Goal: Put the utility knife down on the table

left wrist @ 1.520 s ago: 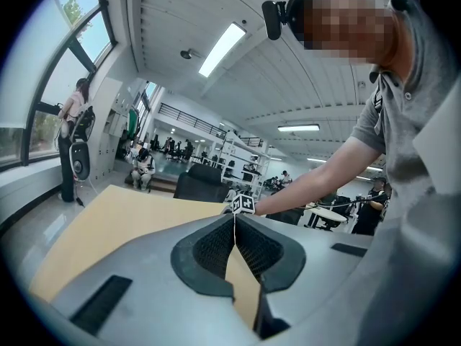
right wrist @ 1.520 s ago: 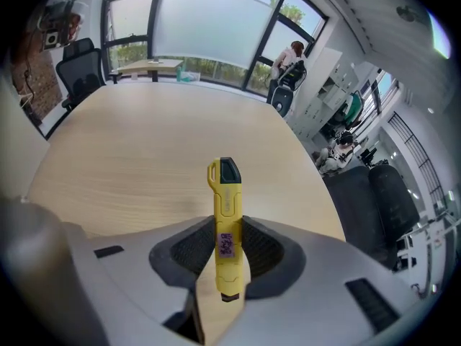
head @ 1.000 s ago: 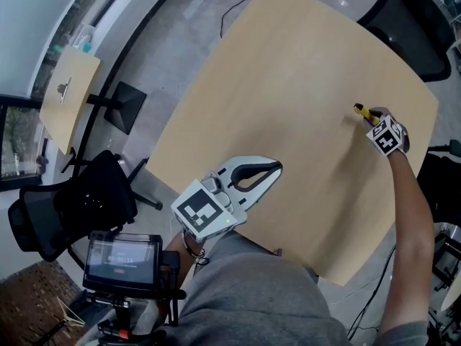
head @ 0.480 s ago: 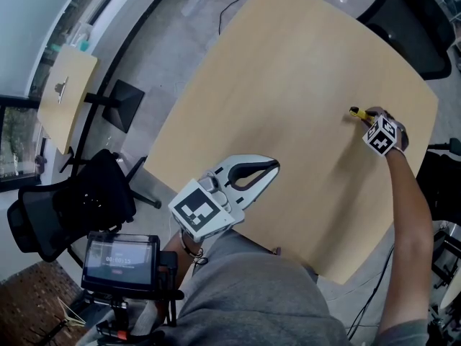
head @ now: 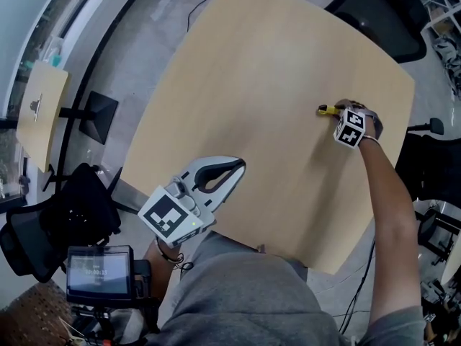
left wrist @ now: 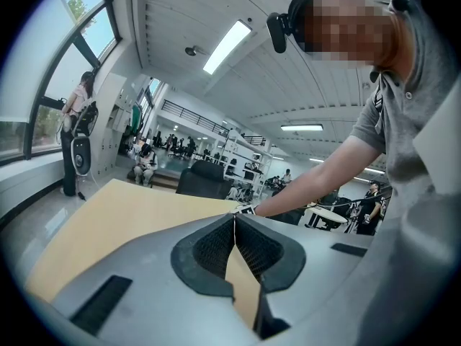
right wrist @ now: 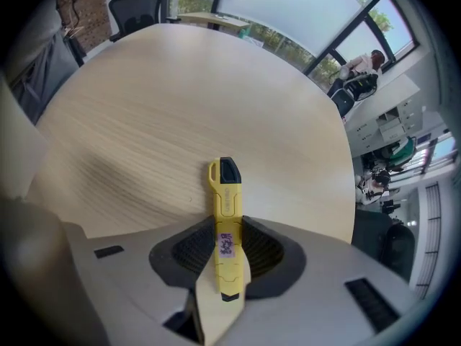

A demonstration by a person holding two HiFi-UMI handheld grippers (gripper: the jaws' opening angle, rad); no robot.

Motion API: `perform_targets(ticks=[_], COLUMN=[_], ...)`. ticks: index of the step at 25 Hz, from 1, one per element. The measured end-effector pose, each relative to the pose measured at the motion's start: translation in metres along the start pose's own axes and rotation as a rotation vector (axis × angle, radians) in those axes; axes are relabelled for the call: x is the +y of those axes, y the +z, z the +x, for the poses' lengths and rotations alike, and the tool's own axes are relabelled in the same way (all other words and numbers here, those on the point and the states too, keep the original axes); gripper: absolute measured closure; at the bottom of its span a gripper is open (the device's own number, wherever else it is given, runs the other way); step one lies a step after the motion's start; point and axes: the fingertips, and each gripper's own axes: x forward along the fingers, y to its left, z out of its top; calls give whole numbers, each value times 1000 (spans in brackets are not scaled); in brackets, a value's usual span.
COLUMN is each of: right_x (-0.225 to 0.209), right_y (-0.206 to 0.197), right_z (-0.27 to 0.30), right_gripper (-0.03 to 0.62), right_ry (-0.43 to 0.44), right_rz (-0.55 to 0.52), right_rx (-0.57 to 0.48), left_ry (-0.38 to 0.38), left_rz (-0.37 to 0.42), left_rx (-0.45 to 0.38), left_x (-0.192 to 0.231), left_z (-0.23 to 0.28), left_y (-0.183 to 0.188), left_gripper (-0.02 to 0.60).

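One large room with a grey floor (head: 122,42) and tall windows (right wrist: 302,13) holds a pale, wood-grained tabletop (head: 274,71) with rounded corners. A black office chair (head: 374,20) stands off its far right corner. The left hand-held gripper (head: 238,167) hangs over the near left edge, its jaws pressed together on nothing. The right hand-held gripper (right wrist: 227,225) is out near the right edge, its jaws closed on the middle of the utility knife (right wrist: 226,193). The knife is slim and yellow, with a black cap beside a small loop at its outer end. A small purple-printed label sits where the pads grip, and the butt is black. It points out over bare wood. Whether it touches the tabletop cannot be told.
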Motion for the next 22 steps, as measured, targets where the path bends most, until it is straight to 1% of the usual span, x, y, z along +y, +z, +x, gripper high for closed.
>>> perform_targets(ticks=[5,15,22], right_x=[7,8,15], right_y=[-2,3,3], right_z=[3,1,2], right_gripper=[477,477,473], right_ry=[15,11,63], right_rz=[-34,-100,-92], right_rx=[17,30,39], left_ry=[-4,-3,-1], left_rz=[1,0,7], left_rx=[3,13,13], left_x=[-2,-2,-1], left_z=[3,2,-1], left_y=[1,-4,-5], left_gripper=[575,575,575])
